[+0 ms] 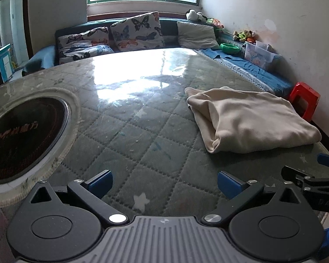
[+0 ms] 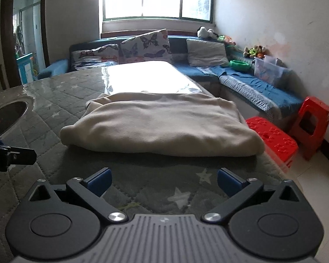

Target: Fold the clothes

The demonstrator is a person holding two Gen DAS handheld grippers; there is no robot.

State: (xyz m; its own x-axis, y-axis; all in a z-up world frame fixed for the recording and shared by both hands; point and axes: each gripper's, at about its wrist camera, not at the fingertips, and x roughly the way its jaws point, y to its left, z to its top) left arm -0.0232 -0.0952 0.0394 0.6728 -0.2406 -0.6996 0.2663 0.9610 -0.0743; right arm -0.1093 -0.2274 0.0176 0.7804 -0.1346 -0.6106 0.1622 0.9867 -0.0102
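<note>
**Both claws wide and empty, folded garment resting on the desk**

The left claw (image 1: 165, 185) hovers low over the quilted desk (image 1: 125, 131), its blue-padded fingers (image 1: 101, 183) spread far apart with nothing between them. From its camera, the cream garment (image 1: 252, 120) lies at about 2 o'clock, folded into a thick, soft bundle near the desk's right edge, well apart from this claw. At 9 o'clock sits a round dark hotplate (image 1: 24, 131) sunk into the desk top, ringed by a pale border. The other tool pokes into view at 3 o'clock.

Over to the right claw (image 2: 163, 180): its fingers (image 2: 228, 183) also stand wide open, gripping nothing. The garment (image 2: 162, 125) is dead ahead at 12 o'clock, near but not touching the fingertips, its rounded folded edge facing the camera and a loose flap bunched at the far left corner. The desk (image 2: 54, 131) shows white stars stitched into a green-grey cover under a glossy sheet that catches the window glare.

Beyond the desk, at 12 o'clock, butterfly-print pillows (image 2: 142, 46) lean on a blue sofa (image 2: 241, 81). Red plastic stools (image 2: 274, 140) stand on the floor at 3 o'clock, just beside the desk's right edge.
</note>
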